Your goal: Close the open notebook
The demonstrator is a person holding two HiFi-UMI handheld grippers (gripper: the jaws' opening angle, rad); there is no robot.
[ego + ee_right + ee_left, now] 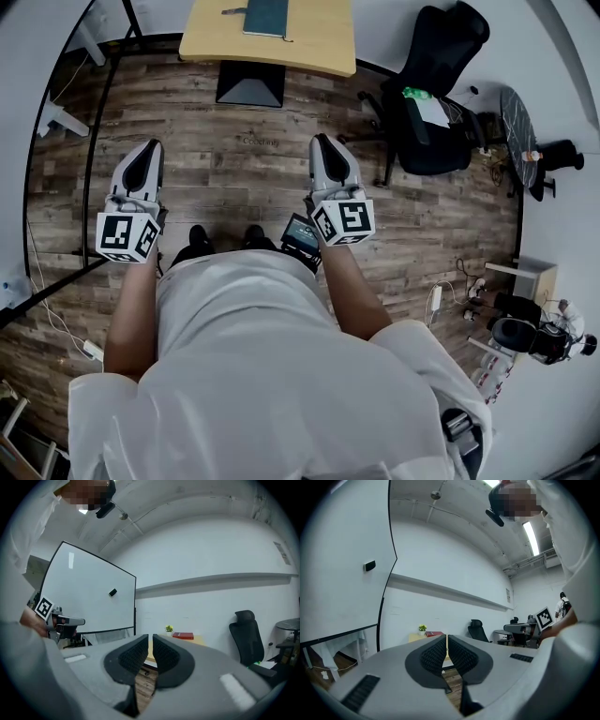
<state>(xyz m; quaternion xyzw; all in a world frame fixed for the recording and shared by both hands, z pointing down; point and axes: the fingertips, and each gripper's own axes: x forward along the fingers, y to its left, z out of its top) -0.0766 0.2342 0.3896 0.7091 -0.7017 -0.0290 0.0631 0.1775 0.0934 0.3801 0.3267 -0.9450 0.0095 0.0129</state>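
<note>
Left gripper (148, 150) and right gripper (322, 142) clenched, holding nothing.
The notebook (265, 17) lies on the wooden desk (323, 42), well ahead of both grippers and apart from them.

Weathered, matt wood planks are lining the floor (234, 159), while a smooth, pale wooden desk (323, 42) is carrying a matt, dark-covered notebook (266, 17). The left gripper (446, 638) and right gripper (150, 638) are showing matt grey plastic with ribbed black pads (433, 656).
</note>
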